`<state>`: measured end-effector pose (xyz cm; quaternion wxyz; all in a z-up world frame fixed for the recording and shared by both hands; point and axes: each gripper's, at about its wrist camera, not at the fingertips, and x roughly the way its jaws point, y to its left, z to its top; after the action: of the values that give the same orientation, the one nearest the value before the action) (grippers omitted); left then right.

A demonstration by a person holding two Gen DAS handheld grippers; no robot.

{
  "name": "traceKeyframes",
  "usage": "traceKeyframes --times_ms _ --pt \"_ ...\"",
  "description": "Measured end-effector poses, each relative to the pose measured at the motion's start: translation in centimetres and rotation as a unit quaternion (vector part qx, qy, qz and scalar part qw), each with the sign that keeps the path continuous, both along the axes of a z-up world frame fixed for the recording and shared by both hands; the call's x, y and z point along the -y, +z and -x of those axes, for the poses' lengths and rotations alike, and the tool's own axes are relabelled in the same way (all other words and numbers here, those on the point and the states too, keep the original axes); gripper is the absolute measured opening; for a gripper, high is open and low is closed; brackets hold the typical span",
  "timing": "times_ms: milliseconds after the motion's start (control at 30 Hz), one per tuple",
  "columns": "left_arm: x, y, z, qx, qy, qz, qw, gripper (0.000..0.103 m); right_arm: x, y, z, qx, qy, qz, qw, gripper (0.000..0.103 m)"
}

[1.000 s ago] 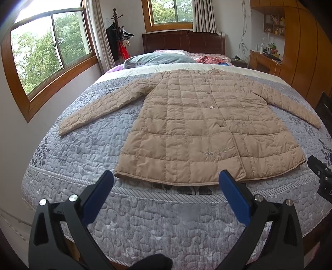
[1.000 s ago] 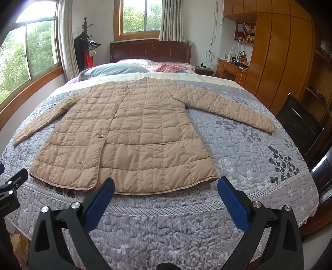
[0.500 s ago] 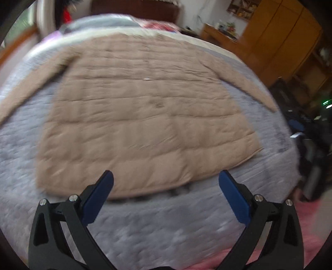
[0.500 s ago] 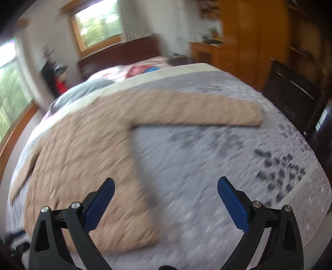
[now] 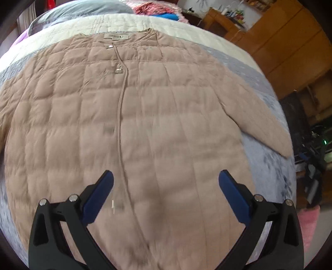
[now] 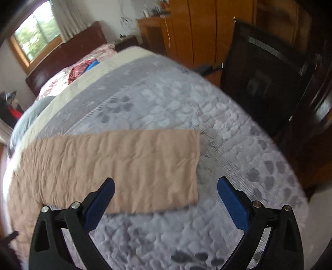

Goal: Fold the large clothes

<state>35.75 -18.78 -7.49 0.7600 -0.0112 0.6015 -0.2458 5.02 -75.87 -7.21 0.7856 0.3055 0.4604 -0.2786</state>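
Note:
A long beige quilted coat (image 5: pixel 145 124) lies flat and buttoned on the bed, collar toward the headboard. My left gripper (image 5: pixel 166 182) hovers open over the coat's lower front, close to the button placket, holding nothing. In the right wrist view the coat's right sleeve (image 6: pixel 124 164) stretches across the grey quilt, its cuff end pointing right. My right gripper (image 6: pixel 166 191) is open just above the sleeve's cuff end, with the left pad over the fabric and the right pad over bare quilt.
The grey patterned quilt (image 6: pixel 186 103) covers the bed. Pillows (image 5: pixel 78 10) and a dark headboard (image 6: pixel 66 60) are at the far end. A wooden wardrobe (image 6: pixel 197 27) and a black chair (image 6: pixel 263 87) stand to the right of the bed.
Both grippers moved from the foot of the bed forward and down. The left now hangs over the coat's body, the right swung to the right sleeve. Both stayed open.

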Motion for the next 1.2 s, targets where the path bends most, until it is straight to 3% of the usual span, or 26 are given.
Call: traceKeyframes --times_ms 100,200,300,367,500,600,633,767,900,1033,1200 --pt "1.4 -1.9 -2.4 -0.034 0.006 -0.011 0.9993 0.1 2.5 -1.9 -0.1 -0.005 -0.01 -0.039 0.999 0.099" --pt "2.3 -3.0 -3.6 -0.038 0.011 -0.017 0.9991 0.099 3.2 -3.5 -0.7 -0.009 0.005 -0.065 0.998 0.096" --pt "2.4 -3.4 -4.5 -0.032 0.014 -0.013 0.9993 0.099 3.2 -4.3 -1.2 -0.006 0.011 -0.08 0.997 0.09" --pt "2.3 -3.5 -5.1 -0.043 0.019 -0.006 0.9989 0.099 2.9 -5.1 -1.7 -0.007 0.016 -0.09 0.996 0.079" --pt "2.3 -3.3 -5.2 -0.039 0.012 -0.005 0.9991 0.099 2.3 -5.4 -2.5 -0.022 0.014 -0.064 0.998 0.07" --pt "2.2 -3.2 -5.0 -0.029 0.004 -0.003 0.9996 0.099 1.9 -4.9 -2.6 -0.019 0.011 -0.052 0.998 0.033" --pt "2.0 -3.1 -5.0 -0.026 0.003 -0.002 0.9996 0.098 1.8 -4.7 -2.8 -0.012 0.012 -0.057 0.998 0.013" --pt "1.3 -2.8 -4.9 -0.009 0.007 -0.016 0.9998 0.076 0.7 -2.2 -2.8 0.061 0.022 -0.078 0.995 0.009" --pt "0.0 -2.6 -5.3 -0.019 0.016 0.015 0.9996 0.074 -3.0 1.4 -4.9 0.131 0.071 -0.079 0.986 0.009" --pt "-0.7 -2.5 -5.4 -0.018 0.016 0.035 0.9991 0.074 -8.1 3.0 -9.5 0.13 0.127 -0.074 0.98 0.009" --pt "-0.4 -2.1 -5.0 0.002 -0.001 0.024 0.9997 0.074 -14.8 3.5 -14.4 0.132 0.2 -0.081 0.967 0.009"
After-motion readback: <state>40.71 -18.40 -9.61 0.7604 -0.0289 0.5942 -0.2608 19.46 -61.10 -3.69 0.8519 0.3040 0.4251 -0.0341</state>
